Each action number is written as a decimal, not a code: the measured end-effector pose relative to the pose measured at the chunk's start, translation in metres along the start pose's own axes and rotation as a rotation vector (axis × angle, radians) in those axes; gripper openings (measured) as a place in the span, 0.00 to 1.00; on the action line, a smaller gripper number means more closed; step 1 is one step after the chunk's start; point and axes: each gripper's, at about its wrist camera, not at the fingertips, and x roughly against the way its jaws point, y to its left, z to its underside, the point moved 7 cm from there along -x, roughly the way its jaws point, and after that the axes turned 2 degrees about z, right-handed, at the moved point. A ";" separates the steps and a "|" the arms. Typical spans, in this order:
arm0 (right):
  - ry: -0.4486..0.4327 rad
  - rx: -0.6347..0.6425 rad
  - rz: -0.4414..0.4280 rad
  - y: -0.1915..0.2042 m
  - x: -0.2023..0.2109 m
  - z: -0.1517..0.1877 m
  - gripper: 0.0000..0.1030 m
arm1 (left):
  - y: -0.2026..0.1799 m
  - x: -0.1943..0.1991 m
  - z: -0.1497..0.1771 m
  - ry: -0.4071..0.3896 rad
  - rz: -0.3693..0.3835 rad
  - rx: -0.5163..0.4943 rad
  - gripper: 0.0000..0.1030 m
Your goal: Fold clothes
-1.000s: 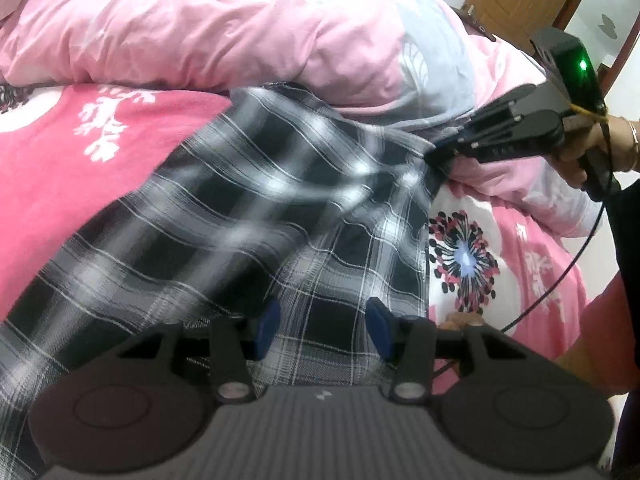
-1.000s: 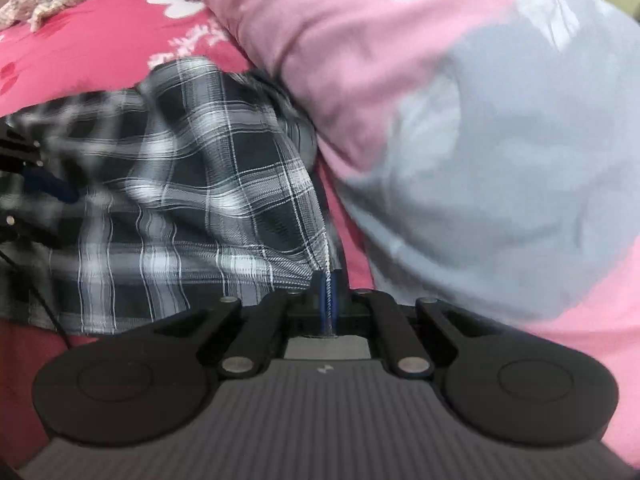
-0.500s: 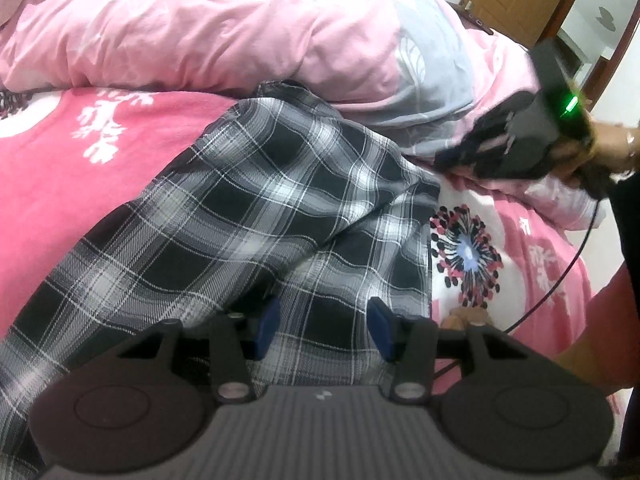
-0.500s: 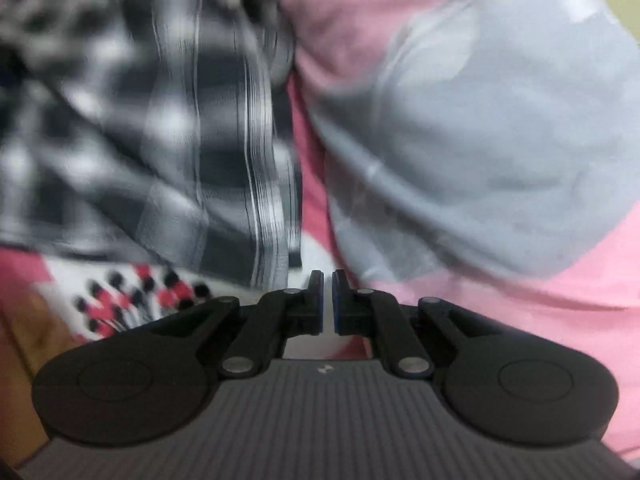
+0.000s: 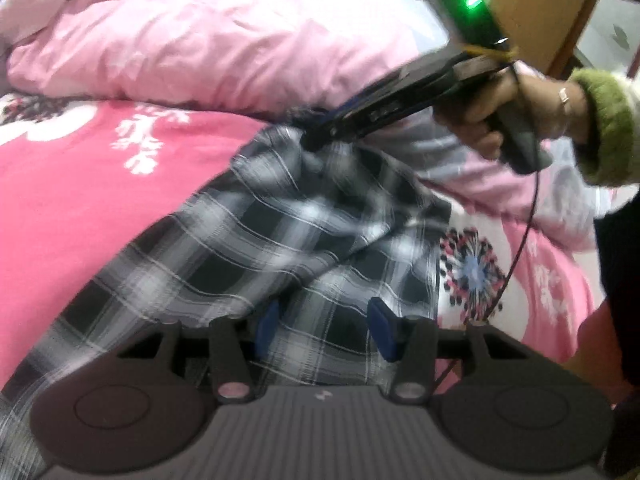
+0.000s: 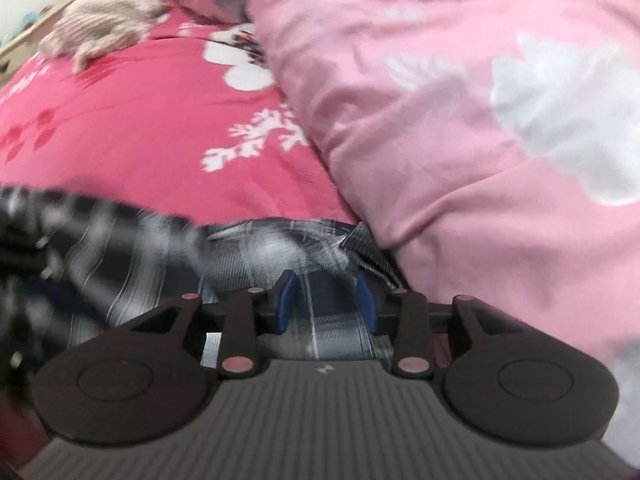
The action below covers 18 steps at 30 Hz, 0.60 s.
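Black-and-white plaid trousers (image 5: 280, 240) lie on a pink floral bedsheet (image 5: 80, 184). My left gripper (image 5: 326, 330) is open, its blue pads either side of the plaid cloth at the near end. My right gripper (image 6: 326, 304) is open over the far top edge of the trousers (image 6: 256, 248), with cloth between its blue pads. In the left wrist view the right gripper (image 5: 316, 142) reaches in from the right and its tips touch the trousers' far edge beside the quilt.
A bulky pale pink quilt (image 5: 220, 40) lies along the far side, right against the trousers (image 6: 480, 120). A beige knitted garment (image 6: 100, 32) lies at the far end of the bed. A wooden door (image 5: 540, 12) stands behind.
The right gripper let go of the trousers' right corner, swung left to their far top edge and opened. The plaid cloth bunched up there. The left gripper stayed open in place.
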 end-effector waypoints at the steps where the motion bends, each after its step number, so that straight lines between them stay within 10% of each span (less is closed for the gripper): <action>1: 0.022 -0.020 -0.013 0.000 -0.009 -0.002 0.32 | 0.002 0.002 -0.002 -0.007 0.001 0.014 0.49; 4: 0.064 -0.023 -0.029 0.007 -0.029 0.000 0.32 | 0.004 0.005 -0.006 -0.018 -0.005 0.028 0.49; 8: 0.023 0.068 -0.029 0.024 -0.022 0.004 0.06 | 0.005 0.002 -0.012 -0.021 -0.010 0.028 0.49; 14: -0.233 0.482 0.035 0.084 0.036 0.038 0.07 | 0.006 -0.008 -0.017 -0.015 -0.026 0.008 0.49; 18: -0.168 0.652 0.004 0.106 0.039 0.080 0.08 | 0.010 -0.014 -0.017 -0.008 -0.034 0.018 0.49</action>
